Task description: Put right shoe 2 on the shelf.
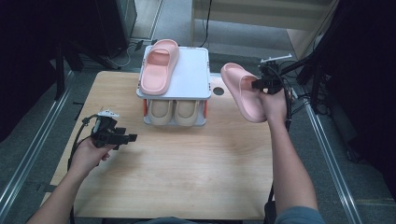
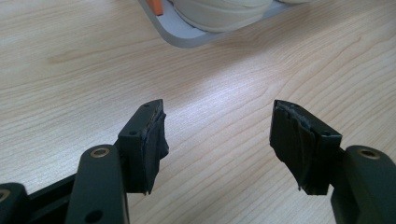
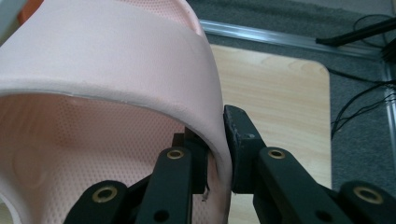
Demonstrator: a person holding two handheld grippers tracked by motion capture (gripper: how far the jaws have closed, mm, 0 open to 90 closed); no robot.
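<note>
Right hand [image 1: 274,103] raised, slipper [image 1: 240,91] aloft

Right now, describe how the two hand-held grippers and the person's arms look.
Both grippers, left and right, are black, each with two flat jaws on hinged links with brass-coloured rivets. The left carries a small pale block on top. A black cable trails from it. The forearms are bare; a blue-grey sleeve shows at the right.

No text, label, brand, number or sign can be read on the pink slippers, the beige slippers, the white rack, the wooden table or either gripper.
</note>
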